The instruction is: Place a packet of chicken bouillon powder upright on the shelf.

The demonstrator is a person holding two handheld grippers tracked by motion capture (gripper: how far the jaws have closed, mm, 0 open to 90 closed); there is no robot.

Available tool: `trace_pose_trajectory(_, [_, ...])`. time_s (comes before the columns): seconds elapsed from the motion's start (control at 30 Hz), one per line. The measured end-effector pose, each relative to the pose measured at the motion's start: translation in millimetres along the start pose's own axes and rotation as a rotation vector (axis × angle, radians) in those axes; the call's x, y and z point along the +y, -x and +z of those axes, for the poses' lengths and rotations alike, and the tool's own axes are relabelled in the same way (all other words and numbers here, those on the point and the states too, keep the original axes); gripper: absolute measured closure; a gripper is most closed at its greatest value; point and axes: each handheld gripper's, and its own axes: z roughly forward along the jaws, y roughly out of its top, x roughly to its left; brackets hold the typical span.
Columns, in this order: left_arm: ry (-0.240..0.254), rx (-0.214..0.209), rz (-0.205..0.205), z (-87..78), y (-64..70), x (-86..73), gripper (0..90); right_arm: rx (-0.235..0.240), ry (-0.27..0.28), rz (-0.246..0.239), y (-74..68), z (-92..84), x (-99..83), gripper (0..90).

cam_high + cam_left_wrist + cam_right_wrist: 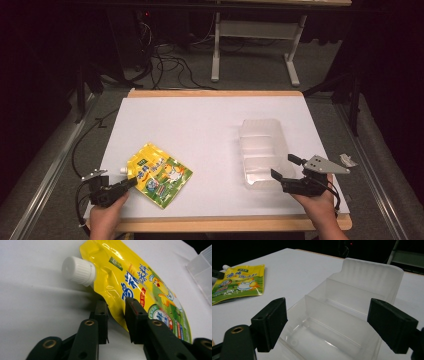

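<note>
A yellow and green spouted pouch (160, 175) lies flat at the front left of the white table; its white screw cap (77, 270) points left. My left gripper (117, 305) is open by a narrow gap, with the pouch's (140, 277) lower edge below the cap between its jaws. The left gripper (131, 183) sits low at the pouch's left edge. A clear plastic tray (250, 125) with compartments stands at the right. My right gripper (328, 307) is wide open, its jaws straddling the near end of the tray (372, 272). It holds nothing. The right gripper (284, 166) is at the tray's front right corner.
A small pale scrap (347, 160) lies at the table's right edge. The white mat ends at a wooden border (215, 93). Cables and a desk frame (216, 60) stand on the floor beyond. The pouch (239, 282) lies far left of the tray.
</note>
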Motion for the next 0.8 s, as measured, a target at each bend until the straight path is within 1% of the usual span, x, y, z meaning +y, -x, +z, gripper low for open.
trace_pose_trajectory(0.03, [0.004,0.006,0.006,-0.5,1.3,0.1,78.6,-0.003,0.001,-0.001,0.6,-0.1,-0.1,16.6])
trace_pose_trajectory(0.07, [0.013,0.008,0.010,-0.4,2.5,-0.1,78.6,-0.003,0.001,-0.001,0.6,-0.1,-0.1,16.6])
trace_pose_trajectory(0.13, [0.022,0.018,0.031,-1.2,6.1,0.3,81.8,-0.004,0.000,0.007,0.4,-0.4,-0.2,16.8])
trace_pose_trajectory(0.23, [0.045,0.030,0.054,-2.9,11.6,0.8,85.2,-0.005,0.004,0.000,1.0,-0.4,-0.2,17.1])
trace_pose_trajectory(0.3, [0.063,0.043,0.080,-4.0,17.7,0.8,88.7,-0.007,0.003,0.000,0.9,-0.5,-0.2,17.3])
trace_pose_trajectory(0.37, [0.082,0.065,0.095,-4.7,23.2,0.7,89.9,-0.008,0.003,0.000,0.9,-0.5,-0.3,17.3])
trace_pose_trajectory(0.57, [0.142,0.070,0.126,-9.5,33.6,0.9,90.0,-0.013,0.003,0.000,0.3,-1.0,-0.4,17.8])
trace_pose_trajectory(0.6, [0.157,0.067,0.142,-11.2,36.1,0.9,90.0,-0.015,0.005,0.000,0.2,-1.2,-0.5,18.1])
trace_pose_trajectory(0.67, [0.178,0.069,0.160,-14.0,41.0,0.8,90.0,-0.016,0.007,-0.002,0.2,-1.3,-0.5,18.2])
trace_pose_trajectory(0.8, [0.222,0.074,0.220,-19.8,54.2,0.6,90.0,-0.020,0.006,-0.001,-0.2,-1.2,-0.7,18.3])
